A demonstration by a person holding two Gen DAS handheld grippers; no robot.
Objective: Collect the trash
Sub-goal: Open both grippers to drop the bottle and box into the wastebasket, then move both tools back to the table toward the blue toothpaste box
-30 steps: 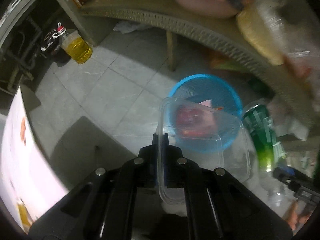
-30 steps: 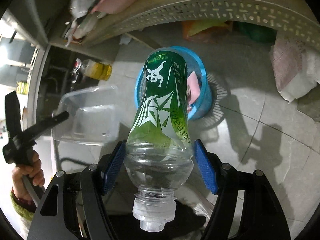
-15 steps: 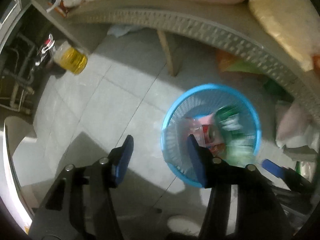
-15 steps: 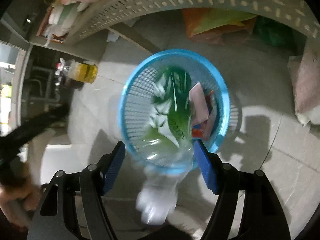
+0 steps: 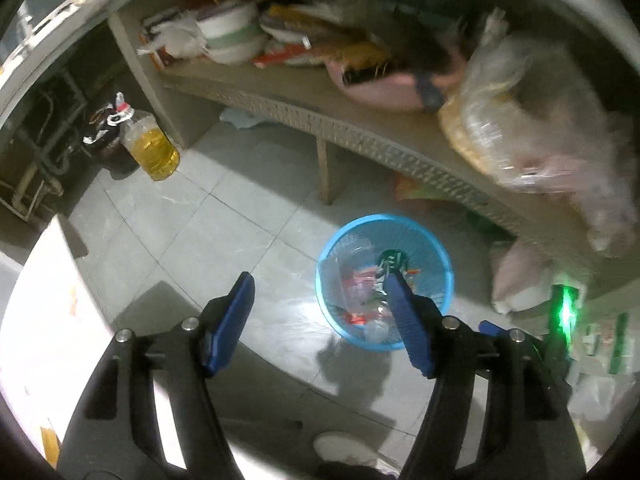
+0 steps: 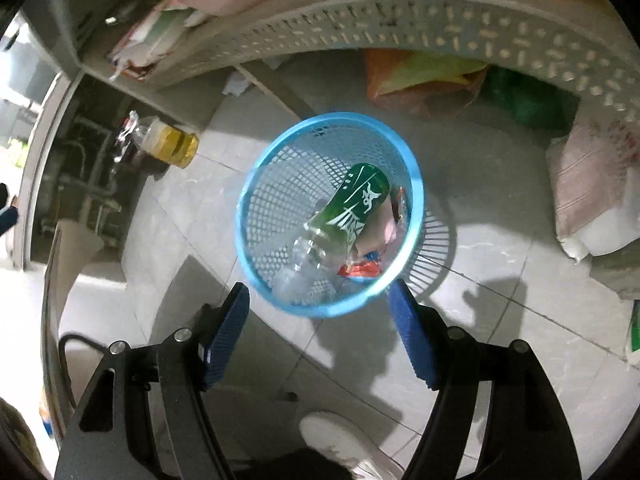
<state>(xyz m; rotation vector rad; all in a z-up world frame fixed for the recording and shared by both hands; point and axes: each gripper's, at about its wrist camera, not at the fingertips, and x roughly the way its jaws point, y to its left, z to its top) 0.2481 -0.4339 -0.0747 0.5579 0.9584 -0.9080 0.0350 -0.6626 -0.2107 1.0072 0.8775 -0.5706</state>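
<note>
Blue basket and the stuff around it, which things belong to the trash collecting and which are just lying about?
Trash job:
blue mesh basket
green-labelled plastic bottle
clear plastic container

Lying about:
jug of yellow oil
pink basin
orange bag
white sack

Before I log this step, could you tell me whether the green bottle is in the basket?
In: the green bottle lies tilted inside the blue basket, neck toward its bottom.
</note>
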